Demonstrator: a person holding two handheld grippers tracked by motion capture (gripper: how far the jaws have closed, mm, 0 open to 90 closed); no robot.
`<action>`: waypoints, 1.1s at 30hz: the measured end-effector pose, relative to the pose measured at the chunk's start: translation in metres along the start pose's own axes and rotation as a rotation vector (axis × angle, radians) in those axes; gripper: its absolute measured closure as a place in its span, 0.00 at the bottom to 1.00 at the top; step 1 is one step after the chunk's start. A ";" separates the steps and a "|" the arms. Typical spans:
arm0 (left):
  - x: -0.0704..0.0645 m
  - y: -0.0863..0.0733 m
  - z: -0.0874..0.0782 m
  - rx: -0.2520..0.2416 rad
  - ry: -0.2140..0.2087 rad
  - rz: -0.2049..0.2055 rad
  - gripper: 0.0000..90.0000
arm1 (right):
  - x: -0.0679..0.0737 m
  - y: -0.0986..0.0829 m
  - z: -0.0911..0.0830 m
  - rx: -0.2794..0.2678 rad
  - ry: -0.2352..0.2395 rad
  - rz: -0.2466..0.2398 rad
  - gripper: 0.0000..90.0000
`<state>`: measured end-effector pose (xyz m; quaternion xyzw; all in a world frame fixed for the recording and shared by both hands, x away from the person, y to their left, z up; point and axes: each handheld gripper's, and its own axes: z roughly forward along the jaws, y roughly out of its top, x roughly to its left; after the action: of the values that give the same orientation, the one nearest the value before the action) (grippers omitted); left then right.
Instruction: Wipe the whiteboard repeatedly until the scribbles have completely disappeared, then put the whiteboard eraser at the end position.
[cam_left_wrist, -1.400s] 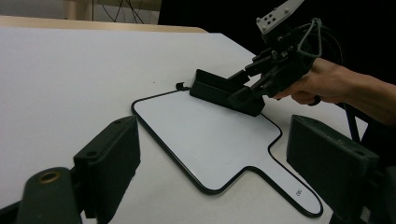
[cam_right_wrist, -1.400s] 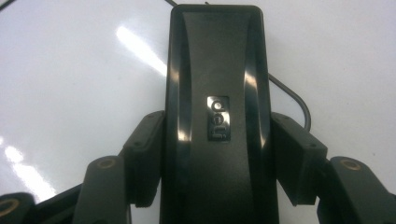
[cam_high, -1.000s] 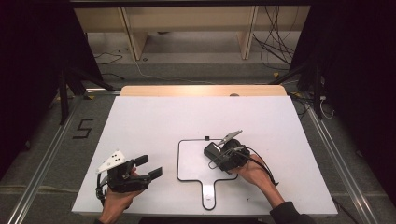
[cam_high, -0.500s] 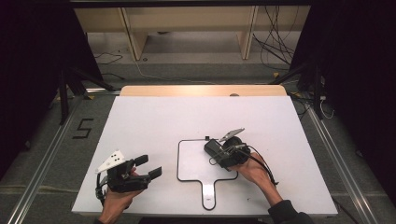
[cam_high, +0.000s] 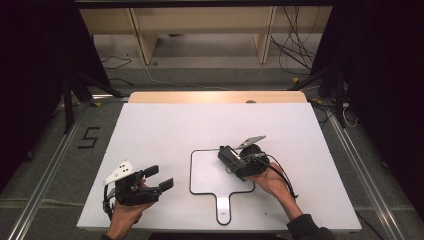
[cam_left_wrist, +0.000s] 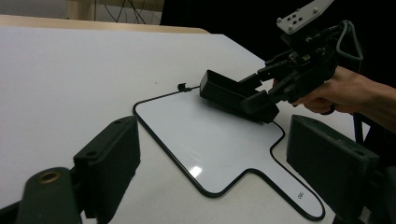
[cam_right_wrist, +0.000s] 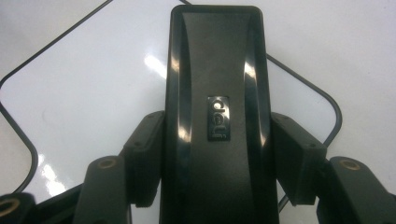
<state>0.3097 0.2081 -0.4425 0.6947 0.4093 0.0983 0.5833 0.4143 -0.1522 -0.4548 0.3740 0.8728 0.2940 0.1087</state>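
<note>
**Eraser pinned flat on the little whiteboard**

Nearest the person, the left tongs sit low over the bare white tabletop, jaws spread wide with nothing between them, well apart from the work. A step further in lies the small whiteboard, a glossy white panel with a thin dark rim and a short handle pointing back toward the person. It looks thin, stiff and light, so it could skate on the smooth tabletop if pushed sideways; the idle tongs could steady it at the handle.

On the board's far right part rests the black eraser, and the right tongs pinch it across its width, one jaw on each long flank, about midway along. That seems the right place: the shiny plastic top looks slippery, while the straight sides give the pads something square to bite. It should be light and rigid on top, with a soft wiping face underneath, so moderate squeeze and even downward pressure ought to do.
</note>
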 end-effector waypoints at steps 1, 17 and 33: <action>0.000 0.000 0.000 -0.001 -0.001 -0.001 0.19 | 0.000 0.000 0.000 -0.005 -0.002 0.001 0.46; 0.000 0.001 0.000 -0.003 -0.002 -0.004 0.19 | -0.007 0.016 -0.007 -0.065 -0.005 0.043 0.46; 0.000 0.001 0.000 -0.007 -0.002 -0.005 0.19 | -0.015 0.030 -0.007 -0.092 -0.023 0.072 0.46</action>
<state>0.3100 0.2080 -0.4421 0.6916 0.4102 0.0975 0.5864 0.4400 -0.1497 -0.4321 0.4029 0.8432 0.3332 0.1250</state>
